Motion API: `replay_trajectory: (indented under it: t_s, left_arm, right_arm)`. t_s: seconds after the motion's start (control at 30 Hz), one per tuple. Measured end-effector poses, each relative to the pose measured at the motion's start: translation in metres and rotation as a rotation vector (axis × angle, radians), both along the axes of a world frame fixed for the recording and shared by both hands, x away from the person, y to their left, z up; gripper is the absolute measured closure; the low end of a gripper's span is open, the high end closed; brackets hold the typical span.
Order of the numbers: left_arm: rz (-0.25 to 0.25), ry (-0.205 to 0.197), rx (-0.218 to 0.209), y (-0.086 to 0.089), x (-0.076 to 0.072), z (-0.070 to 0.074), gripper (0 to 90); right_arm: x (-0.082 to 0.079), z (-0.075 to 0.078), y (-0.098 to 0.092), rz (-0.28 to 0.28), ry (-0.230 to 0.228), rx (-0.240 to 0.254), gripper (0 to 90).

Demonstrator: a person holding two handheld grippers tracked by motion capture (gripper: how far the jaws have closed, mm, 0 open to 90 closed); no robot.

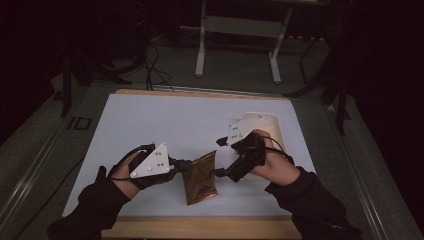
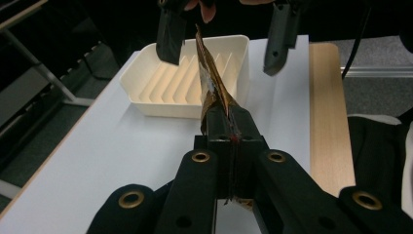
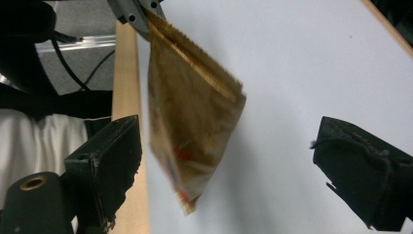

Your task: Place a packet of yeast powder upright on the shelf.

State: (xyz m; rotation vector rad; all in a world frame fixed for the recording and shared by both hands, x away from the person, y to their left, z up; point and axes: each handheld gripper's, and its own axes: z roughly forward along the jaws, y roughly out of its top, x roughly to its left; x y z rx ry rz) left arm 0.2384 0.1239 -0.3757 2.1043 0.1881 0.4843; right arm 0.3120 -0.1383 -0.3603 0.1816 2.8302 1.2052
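A golden-brown snack pouch (image 1: 201, 178) hangs just above the white table near its front edge. My left gripper (image 1: 183, 164) is shut on the pouch's upper left corner; in the left gripper view the jaws (image 2: 229, 124) pinch the pouch (image 2: 210, 80) edge-on. To the pouch's right my right gripper (image 1: 220, 157) stands open, one jaw above the other, not touching it. In the right gripper view the pouch (image 3: 190, 117) hangs between the wide-apart jaws of the right gripper (image 3: 229, 146), and the left gripper (image 3: 132, 12) grips its top corner.
A white ribbed tray (image 1: 276, 128) sits on the table at the right, behind my right hand; it appears with its slots (image 2: 146, 78) in the left gripper view. A wooden strip (image 1: 200, 227) edges the table front. A metal stand (image 1: 237, 30) is on the floor beyond.
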Motion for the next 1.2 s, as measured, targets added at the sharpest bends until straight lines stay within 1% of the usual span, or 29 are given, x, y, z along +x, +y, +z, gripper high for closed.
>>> replay_trajectory:
  t_s: [0.07,0.1,0.13,0.17,0.2,0.23,0.27,0.3,0.33,0.37,0.43,0.47,0.53,0.57,0.6,0.63,0.67,0.73,0.77,0.83,0.87,0.97,1.0,1.03,1.07,1.1,1.13,1.17,1.2]
  left_arm:
    - [-0.006,0.001,-0.001,-0.001,0.001,0.001,89.9]
    - [-0.013,0.005,-0.005,-0.002,0.001,0.002,89.9]
    - [-0.016,0.001,-0.007,-0.003,0.001,0.002,89.9]
    - [-0.017,0.002,-0.010,-0.003,0.001,0.002,89.9]
    - [-0.023,0.006,-0.014,-0.003,0.002,0.002,89.9]
    - [-0.024,-0.001,-0.014,-0.004,0.002,0.003,89.9]
    - [-0.026,0.000,-0.016,-0.004,0.002,0.003,89.9]
    - [-0.030,0.001,-0.016,-0.004,0.002,0.004,89.9]
    - [-0.030,-0.002,-0.019,-0.005,0.002,0.004,89.9]
    - [-0.031,0.003,-0.021,-0.006,0.002,0.005,89.9]
    - [-0.020,0.007,-0.026,-0.007,0.003,0.005,89.9]
    - [-0.018,0.008,-0.027,-0.008,0.003,0.006,89.9]
    - [-0.018,0.008,-0.027,-0.008,0.003,0.006,89.9]
    - [-0.012,0.009,-0.030,-0.008,0.004,0.006,89.9]
    - [-0.011,0.009,-0.034,-0.009,0.004,0.006,89.9]
    - [-0.010,0.008,-0.031,-0.009,0.004,0.006,89.9]
    - [-0.011,0.006,-0.029,-0.009,0.004,0.006,89.9]
    - [-0.010,0.009,-0.029,-0.010,0.004,0.006,89.8]
    - [-0.011,0.006,-0.025,-0.010,0.004,0.006,89.8]
    - [-0.008,0.007,-0.027,-0.010,0.004,0.006,89.8]
    - [-0.010,0.009,-0.029,-0.009,0.004,0.006,89.7]
    - [-0.013,0.011,-0.032,-0.009,0.004,0.005,89.0]
    - [-0.013,0.011,-0.035,-0.009,0.004,0.005,87.1]
    - [-0.014,0.015,-0.039,-0.009,0.004,0.005,87.1]
    - [-0.017,0.016,-0.041,-0.008,0.004,0.006,84.6]
    - [-0.015,0.021,-0.044,-0.008,0.004,0.006,84.6]
    - [-0.015,0.021,-0.044,-0.008,0.004,0.006,81.9]
    - [-0.014,0.026,-0.051,-0.007,0.004,0.007,81.9]
    - [-0.015,0.033,-0.061,-0.006,0.005,0.007,74.3]
  right_arm:
    - [0.001,0.000,0.003,0.026,0.021,-0.005,9.9]
    - [0.001,0.000,0.005,0.031,0.023,-0.029,10.0]
    - [0.000,0.000,0.007,0.024,0.015,-0.046,10.1]
    - [0.000,-0.001,0.008,0.028,0.003,-0.060,13.3]
    - [0.000,-0.001,0.009,0.038,0.005,-0.071,14.7]
    - [0.000,-0.002,0.010,0.042,-0.007,-0.078,17.8]
    - [0.000,-0.001,0.011,0.057,-0.012,-0.089,24.8]
    - [0.001,-0.001,0.011,0.071,-0.013,-0.092,27.1]
    - [0.003,0.000,0.012,0.079,-0.017,-0.094,32.8]
    - [0.005,0.002,0.012,0.093,-0.009,-0.102,36.5]
    - [0.007,0.004,0.013,0.104,-0.011,-0.109,45.3]
    - [0.009,0.005,0.014,0.123,0.012,-0.118,51.6]
    - [0.009,0.006,0.015,0.127,0.010,-0.121,51.6]
    - [0.009,0.006,0.015,0.127,0.010,-0.121,53.7]
    - [0.009,0.008,0.016,0.153,0.020,-0.138,62.2]
    - [0.009,0.009,0.016,0.156,0.011,-0.142,64.6]
    - [0.010,0.010,0.016,0.160,0.014,-0.155,68.8]
    - [0.010,0.011,0.016,0.177,0.020,-0.168,71.9]
    - [0.010,0.011,0.016,0.188,0.030,-0.174,76.4]
    - [0.009,0.012,0.016,0.206,0.023,-0.190,84.5]
    - [0.008,0.013,0.017,0.216,0.028,-0.195,87.0]
    - [0.004,0.014,0.018,0.228,0.009,-0.213,89.2]
    - [0.002,0.016,0.018,0.232,-0.005,-0.224,89.5]
    - [0.002,0.016,0.018,0.232,-0.005,-0.224,89.5]
    - [0.002,0.018,0.017,0.232,-0.009,-0.228,89.6]
    - [0.002,0.018,0.017,0.232,-0.009,-0.228,89.6]
    - [0.002,0.018,0.017,0.232,-0.009,-0.228,89.6]
    - [0.002,0.018,0.017,0.235,-0.006,-0.230,89.6]
    - [0.003,0.019,0.016,0.228,-0.006,-0.235,89.7]
